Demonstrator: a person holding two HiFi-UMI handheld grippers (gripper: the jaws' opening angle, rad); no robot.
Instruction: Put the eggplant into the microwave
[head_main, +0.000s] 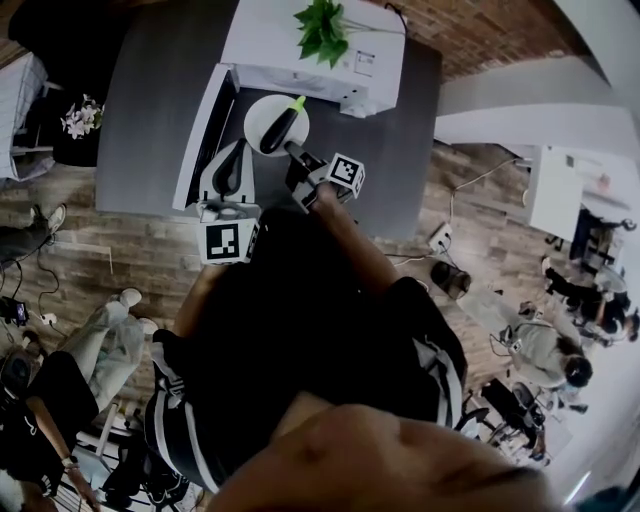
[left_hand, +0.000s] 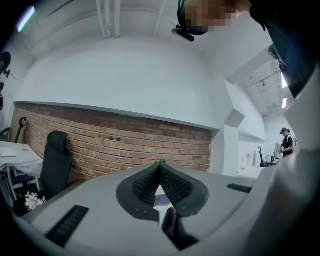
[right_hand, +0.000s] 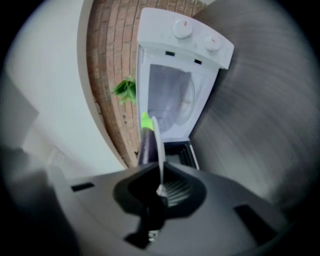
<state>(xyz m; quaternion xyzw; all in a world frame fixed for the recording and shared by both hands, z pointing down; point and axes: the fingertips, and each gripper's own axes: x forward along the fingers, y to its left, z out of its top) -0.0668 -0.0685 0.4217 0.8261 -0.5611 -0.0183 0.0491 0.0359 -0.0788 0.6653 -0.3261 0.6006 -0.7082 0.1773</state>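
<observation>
light: even, dim indoors | edges: fisheye bend, dark vignette | blur: right gripper view soft, foreground unfocused

One microwave (head_main: 262, 40); one plate (head_main: 258, 113); one eggplant (head_main: 281, 128); one leafy plant (head_main: 322, 28); two grippers: left gripper (head_main: 230, 160), right gripper (head_main: 295, 152).

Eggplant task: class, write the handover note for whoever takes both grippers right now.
Left gripper: shut, holding nothing, beside the open door.
Right gripper: shut on the rim of the plate, which carries the eggplant.
Microwave: open, with its cavity straight ahead of the plate. The plate is in front of it, not yet inside.
Done: door open, plate gripped.
Left: slide the plate in, release it, withdraw.
</observation>
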